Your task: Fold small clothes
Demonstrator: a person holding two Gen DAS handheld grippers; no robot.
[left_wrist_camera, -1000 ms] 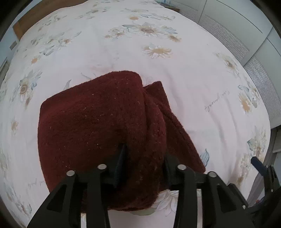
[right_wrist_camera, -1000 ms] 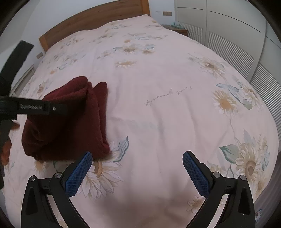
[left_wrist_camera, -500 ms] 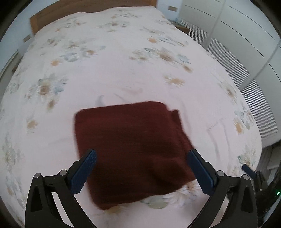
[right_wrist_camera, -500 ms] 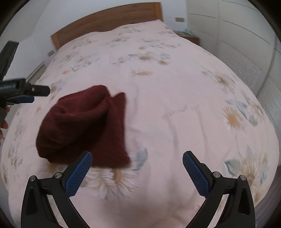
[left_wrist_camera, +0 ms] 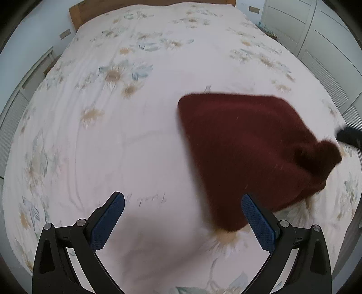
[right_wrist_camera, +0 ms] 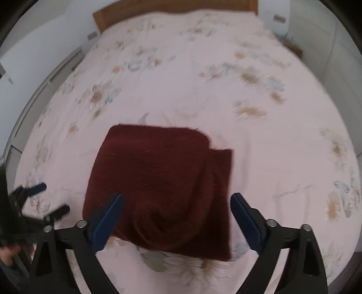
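A dark red knitted garment (left_wrist_camera: 244, 149) lies folded into a thick block on the floral bedspread (left_wrist_camera: 135, 126). In the left wrist view it sits to the right of my left gripper (left_wrist_camera: 183, 217), which is open, empty and over bare sheet. In the right wrist view the garment (right_wrist_camera: 163, 183) lies straight ahead, its near edge between the open blue-padded fingers of my right gripper (right_wrist_camera: 176, 214). A folded flap shows along its right side. The left gripper (right_wrist_camera: 38, 203) appears at the left edge of the right wrist view.
The bed has a wooden headboard (right_wrist_camera: 172, 9) at the far end. White wardrobe doors (left_wrist_camera: 316, 34) stand along the right side. A wall and a low white ledge (left_wrist_camera: 29, 74) run along the left side.
My left gripper let go of the garment, opened and swung left, off it. My right gripper moved left over the garment, which now lies flat on the bed.
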